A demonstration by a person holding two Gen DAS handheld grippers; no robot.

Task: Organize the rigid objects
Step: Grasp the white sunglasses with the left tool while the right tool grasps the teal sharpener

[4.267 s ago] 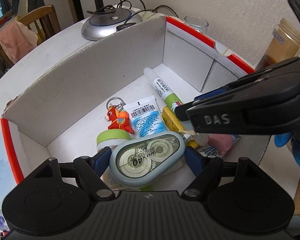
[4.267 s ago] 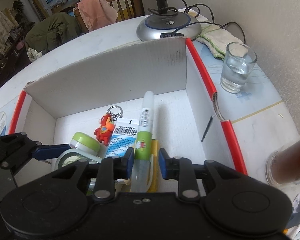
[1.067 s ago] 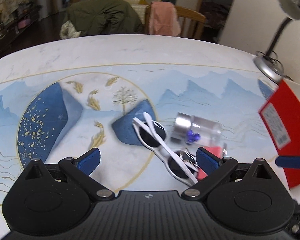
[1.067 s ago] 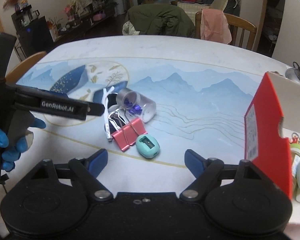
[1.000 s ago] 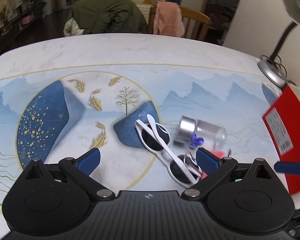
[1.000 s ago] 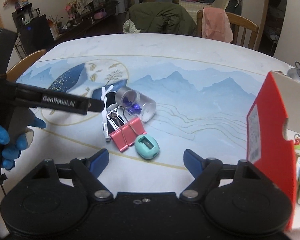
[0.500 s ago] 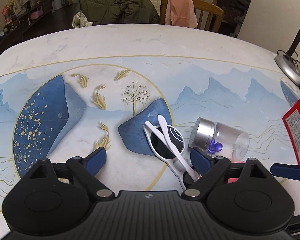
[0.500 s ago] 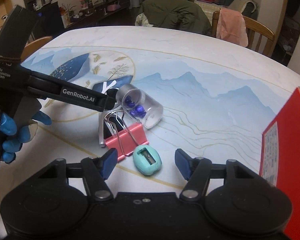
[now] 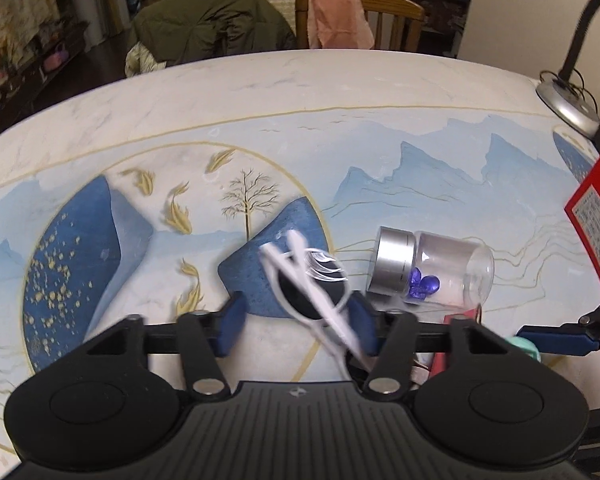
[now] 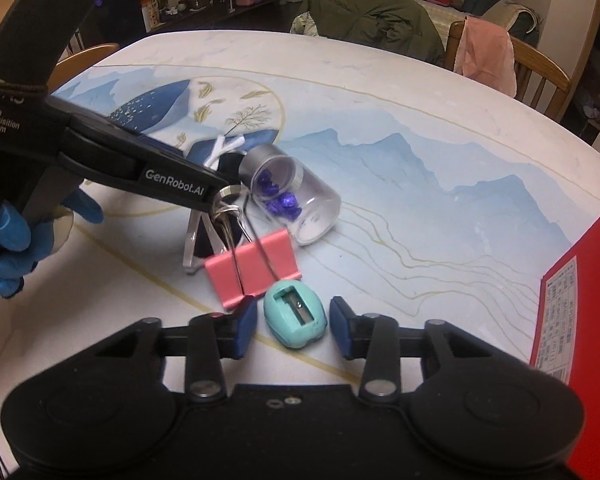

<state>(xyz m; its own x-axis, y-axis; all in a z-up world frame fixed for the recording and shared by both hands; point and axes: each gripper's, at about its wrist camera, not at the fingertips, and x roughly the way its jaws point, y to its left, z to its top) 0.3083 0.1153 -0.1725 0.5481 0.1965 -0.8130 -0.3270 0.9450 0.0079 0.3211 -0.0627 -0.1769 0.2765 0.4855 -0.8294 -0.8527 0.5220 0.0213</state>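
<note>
Both grippers' jaws have been closing; left gripper (image 9: pixel 296 326) hides half the sunglasses (image 9: pixel 312 280).

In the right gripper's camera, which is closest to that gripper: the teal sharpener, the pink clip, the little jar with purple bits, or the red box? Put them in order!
From the right gripper:
1. Teal sharpener, between its fingers, small gaps either side.
2. Pink clip, just beyond, slightly left.
3. Little jar, on its side, farther up the table.
4. Red box sits far off to the right; I can't rank it against the jar.
</note>
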